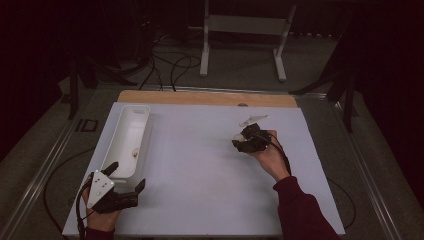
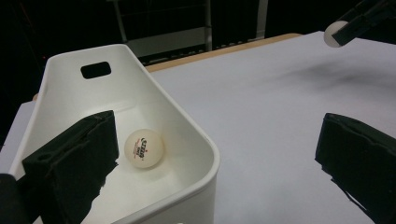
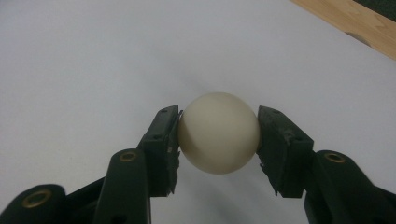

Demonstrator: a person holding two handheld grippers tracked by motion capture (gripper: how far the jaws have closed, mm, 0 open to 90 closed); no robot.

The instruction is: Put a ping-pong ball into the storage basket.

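The right gripper (image 3: 218,135) is clamped on a plain white table-tennis ball (image 3: 218,138), its two black pads pressed against the ball's opposite sides. In the high view this gripper (image 1: 243,139) sits at about 2 o'clock from the middle of the white table top (image 1: 200,170), with the person's hand (image 1: 270,157) behind it and a dark red sleeve (image 1: 302,210) running off toward 5 o'clock. Whether the ball rests on the surface or hangs just above it cannot be told. The left gripper view catches the same ball (image 2: 334,34) far off at 1 o'clock, pinched in the other tool's jaws.

The left gripper (image 1: 126,176) lies at about 8 o'clock on the table, released, its jaws spread wide with nothing between the pads. One jaw reaches over the near end of a long white plastic bin (image 1: 131,116), the other stands over bare table. In that gripper's own view the bin (image 2: 196,135) shows a slot handle in its far wall, and a second table-tennis ball (image 2: 144,148), with a small red and black printed mark, lies on the bin's floor near the close end, just beside the jaw at 9 o'clock. A strip of wooden edge (image 1: 205,97) borders the table at 12 o'clock.
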